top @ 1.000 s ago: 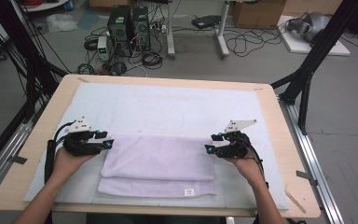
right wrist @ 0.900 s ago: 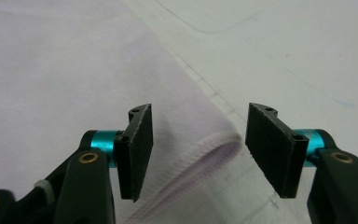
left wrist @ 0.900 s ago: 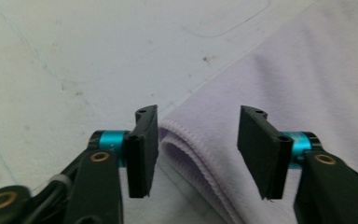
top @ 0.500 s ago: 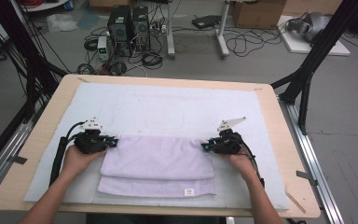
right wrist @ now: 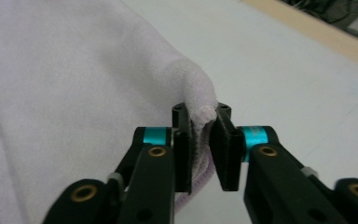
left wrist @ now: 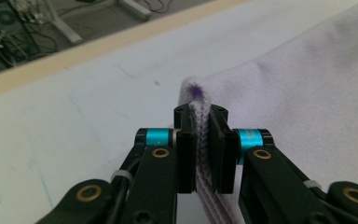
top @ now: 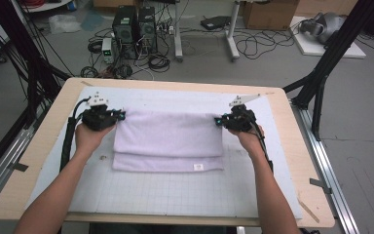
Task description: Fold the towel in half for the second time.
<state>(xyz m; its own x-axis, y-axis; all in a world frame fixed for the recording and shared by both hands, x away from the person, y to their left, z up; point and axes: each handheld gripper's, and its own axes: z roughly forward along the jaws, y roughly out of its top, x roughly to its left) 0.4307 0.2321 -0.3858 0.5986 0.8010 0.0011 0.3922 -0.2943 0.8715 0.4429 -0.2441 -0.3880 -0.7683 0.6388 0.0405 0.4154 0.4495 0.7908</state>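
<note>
Since a second ago I've brought both grippers off the near corners of the towel (top: 168, 139) and away from me, toward the far side of the table (top: 39, 180); the upper layer of the cloth came along and now sits drawn farther back, leaving a strip of the lower layer with its small white tag (top: 198, 167) exposed at the near edge. Both sets of jaws stood wider then and had closed by half a second ago. Left gripper (top: 111, 117): clenched on the towel's left far corner; in the left gripper view the pads (left wrist: 186, 149) pinch the ribbed hem edge-on, several folds stacked between them, with the corner poking up above the tips. My left hand (top: 88, 139) lies low over the white mat (top: 175, 192), forearm angled in from the lower left. The towel lies mid-table on the mat, folded, stretched flat between the two grips. Right gripper (top: 224, 122): grasping the right far corner; in the right gripper view (right wrist: 200, 154) the cloth bunches against the left pad and curls over the tips. Right hand (top: 248, 139) mirrors the left, forearm coming in from the lower right.
</note>
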